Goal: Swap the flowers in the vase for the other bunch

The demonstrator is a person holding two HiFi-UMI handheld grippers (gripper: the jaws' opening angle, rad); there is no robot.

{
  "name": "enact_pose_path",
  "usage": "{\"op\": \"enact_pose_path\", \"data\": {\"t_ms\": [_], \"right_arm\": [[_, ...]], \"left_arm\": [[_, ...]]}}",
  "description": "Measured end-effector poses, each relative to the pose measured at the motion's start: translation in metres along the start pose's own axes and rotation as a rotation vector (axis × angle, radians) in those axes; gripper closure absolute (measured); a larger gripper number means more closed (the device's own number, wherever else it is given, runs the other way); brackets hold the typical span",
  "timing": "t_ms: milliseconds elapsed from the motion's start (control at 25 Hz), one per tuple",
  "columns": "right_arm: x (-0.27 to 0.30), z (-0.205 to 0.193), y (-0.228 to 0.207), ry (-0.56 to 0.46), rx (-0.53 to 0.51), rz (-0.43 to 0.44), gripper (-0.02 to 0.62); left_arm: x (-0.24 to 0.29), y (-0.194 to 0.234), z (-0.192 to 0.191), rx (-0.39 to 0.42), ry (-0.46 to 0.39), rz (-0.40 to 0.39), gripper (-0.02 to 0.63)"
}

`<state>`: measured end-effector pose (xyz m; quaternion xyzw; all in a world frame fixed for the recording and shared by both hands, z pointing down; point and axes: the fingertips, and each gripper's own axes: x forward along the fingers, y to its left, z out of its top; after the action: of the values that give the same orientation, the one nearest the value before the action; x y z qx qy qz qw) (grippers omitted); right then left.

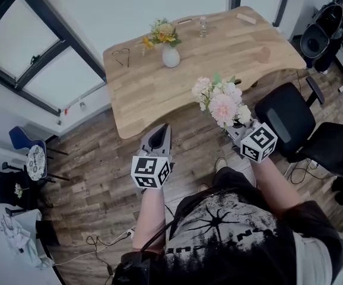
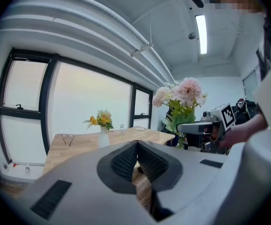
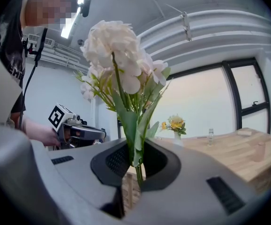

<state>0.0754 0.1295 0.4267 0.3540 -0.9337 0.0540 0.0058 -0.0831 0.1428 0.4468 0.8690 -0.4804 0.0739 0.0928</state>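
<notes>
A white vase (image 1: 171,56) with yellow flowers (image 1: 161,33) stands on the wooden table (image 1: 219,64), towards its left half. My right gripper (image 1: 238,132) is shut on the stems of a pink and white bunch (image 1: 221,102), held upright over the floor just off the table's near edge. In the right gripper view the stems (image 3: 136,146) run down between the closed jaws. My left gripper (image 1: 159,136) is shut with nothing in it, over the floor left of the bunch. Its own view shows the vase (image 2: 103,137) far ahead.
A pair of glasses (image 1: 121,56) lies at the table's left end, a small clear bottle (image 1: 203,27) stands at the back. A black office chair (image 1: 287,119) sits right of the bunch. Windows run along the left wall. Cables lie on the wooden floor.
</notes>
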Motion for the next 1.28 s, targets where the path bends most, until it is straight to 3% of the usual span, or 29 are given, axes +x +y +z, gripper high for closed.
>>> {"op": "enact_pose_path", "data": {"t_ms": [480, 1280], "right_arm": [[0.021, -0.009, -0.027, 0.012, 0.021, 0.027, 0.555], [0.109, 0.020, -0.161, 0.025, 0.015, 0.175, 0.555]], "left_arm": [[0.032, 0.015, -0.005, -0.023, 0.009, 0.007, 0.592], [0.158, 0.076, 0.038, -0.059, 0.008, 0.155, 0.592]]}}
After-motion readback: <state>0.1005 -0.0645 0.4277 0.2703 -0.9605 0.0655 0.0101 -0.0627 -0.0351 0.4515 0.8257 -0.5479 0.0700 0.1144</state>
